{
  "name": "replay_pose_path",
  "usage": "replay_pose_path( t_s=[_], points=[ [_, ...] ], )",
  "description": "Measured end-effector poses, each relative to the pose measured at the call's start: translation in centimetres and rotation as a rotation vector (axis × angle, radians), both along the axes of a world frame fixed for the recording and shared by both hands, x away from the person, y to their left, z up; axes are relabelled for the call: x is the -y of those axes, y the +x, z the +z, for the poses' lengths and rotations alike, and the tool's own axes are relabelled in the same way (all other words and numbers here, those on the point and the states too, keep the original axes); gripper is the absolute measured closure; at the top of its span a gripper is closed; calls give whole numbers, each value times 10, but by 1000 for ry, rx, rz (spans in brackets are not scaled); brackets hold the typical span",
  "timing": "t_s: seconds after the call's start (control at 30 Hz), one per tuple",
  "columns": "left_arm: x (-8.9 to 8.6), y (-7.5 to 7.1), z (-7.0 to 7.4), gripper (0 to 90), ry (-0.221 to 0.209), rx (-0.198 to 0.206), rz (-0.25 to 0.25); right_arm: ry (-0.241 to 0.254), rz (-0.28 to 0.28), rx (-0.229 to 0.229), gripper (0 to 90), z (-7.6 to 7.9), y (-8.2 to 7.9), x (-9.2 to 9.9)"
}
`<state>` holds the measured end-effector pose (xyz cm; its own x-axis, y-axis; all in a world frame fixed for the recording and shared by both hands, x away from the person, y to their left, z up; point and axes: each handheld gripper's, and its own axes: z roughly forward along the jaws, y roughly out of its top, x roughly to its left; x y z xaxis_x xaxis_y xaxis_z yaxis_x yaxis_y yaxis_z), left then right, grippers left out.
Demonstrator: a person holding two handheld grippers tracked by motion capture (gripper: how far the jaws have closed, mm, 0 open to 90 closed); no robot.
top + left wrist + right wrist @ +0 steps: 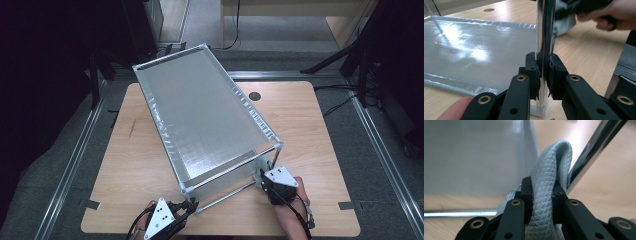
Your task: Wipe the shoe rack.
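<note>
Silvery quilted fabric folds thickly between right gripper pads.

My left tool is black with a grey three-cornered plate on top, dotted with small dark holes. My right tool looks the same: black body, grey triangular plate, a black cable trailing back over the hand. Up close, the jaws are matte black, blocky, built from flat linked bars with brass-ringed rivets and small dark screw holes. Pads are black. Hands bare, no sleeves visible.
</note>
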<state>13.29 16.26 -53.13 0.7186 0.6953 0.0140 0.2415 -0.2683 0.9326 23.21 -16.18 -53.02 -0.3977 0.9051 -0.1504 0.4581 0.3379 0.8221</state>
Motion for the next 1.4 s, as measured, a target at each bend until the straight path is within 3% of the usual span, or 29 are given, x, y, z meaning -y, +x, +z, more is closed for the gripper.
replay_pose_path(
  t_s=[0.1, 0.17, 0.23, 0.3, 0.4, 0.5, 0.6, 0.67, 0.77, 0.83, 0.9, 0.97, 1.07, 1.17, 1.23, 1.4],
  points=[
    [0, 0, 0, 811, -3, -3, -2, -46, 0, 170, 783, 26, -15, -3],
    [0, 0, 0, 811, -5, -4, -3, -22, -3, 268, 783, 44, -25, -1],
    [0, 0, 0, 811, -4, -4, -2, -7, -8, 319, 783, 52, -32, 1],
    [0, 0, 0, 811, -4, -5, -2, -19, 2, 287, 781, 46, -30, -1],
    [0, 0, 1, 811, -5, -1, 1, -40, 18, 180, 782, 22, -20, -2],
    [0, 0, 0, 811, -6, -4, -1, -18, 31, 95, 782, 5, -10, -3],
    [0, 0, 0, 811, -8, -3, -2, 17, 46, 38, 779, -3, -2, -8],
    [-1, 1, 0, 810, -8, -4, -5, 14, 49, 4, 777, -10, 2, -13],
    [-4, 1, 2, 800, -13, -6, -6, -34, 54, -5, 730, -18, 5, -17],
    [-9, 3, 3, 777, -36, -29, -37, -22, 53, -11, 630, -17, 5, -16],
    [-15, 3, 7, 743, -53, -22, -65, -23, 52, -14, 534, -14, 1, -15],
    [-19, 3, 9, 727, -62, -19, -67, -25, 61, -21, 499, -11, -5, -14],
    [-20, 3, 10, 728, -63, -15, -62, -34, 80, -23, 538, -12, -10, -17],
    [-19, 1, 13, 745, -49, -3, -61, -56, 77, -21, 680, -15, -7, -19],
    [-18, 0, 14, 801, -43, 2, -70, -44, 59, -31, 751, -15, -3, -16],
    [-15, 0, 14, 818, -30, 6, -54, -25, 37, -35, 790, -15, 2, -18]
  ],
)
